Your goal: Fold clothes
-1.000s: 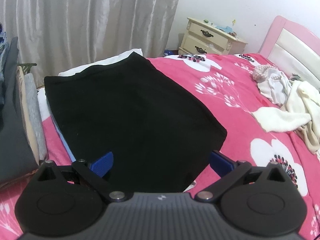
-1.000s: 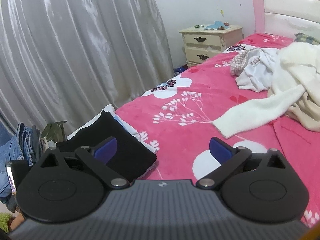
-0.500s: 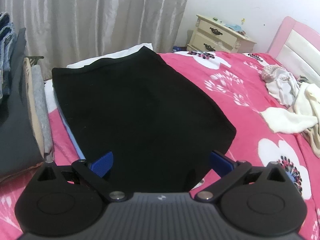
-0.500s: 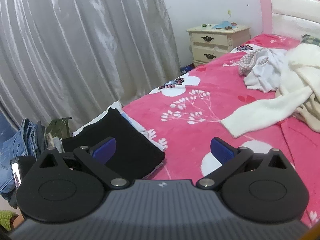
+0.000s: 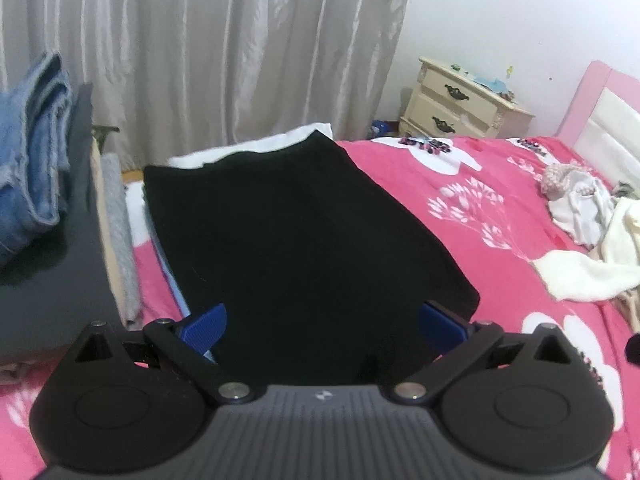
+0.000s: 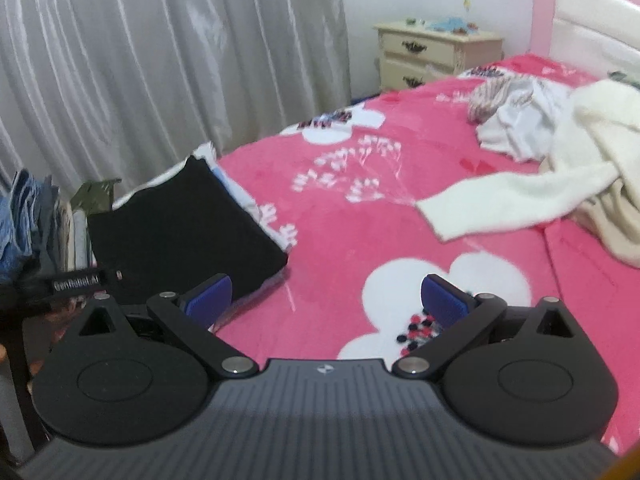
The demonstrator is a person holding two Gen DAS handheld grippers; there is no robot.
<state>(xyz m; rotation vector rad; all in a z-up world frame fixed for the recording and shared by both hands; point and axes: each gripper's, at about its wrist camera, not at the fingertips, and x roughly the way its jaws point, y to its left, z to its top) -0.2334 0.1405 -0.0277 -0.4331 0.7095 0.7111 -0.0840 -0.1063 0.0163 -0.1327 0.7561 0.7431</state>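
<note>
The left gripper (image 5: 322, 322) hovers level over the folded black garment (image 5: 296, 232), fingers wide; the right gripper (image 6: 326, 298) hangs above the pink bedspread (image 6: 360, 240), fingers wide, empty.

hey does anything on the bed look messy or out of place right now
Yes. The black garment lies flat and folded on its stack, but near the headboard a cream sweater and white clothes sit crumpled, one sleeve sprawled across the pink blanket.
</note>
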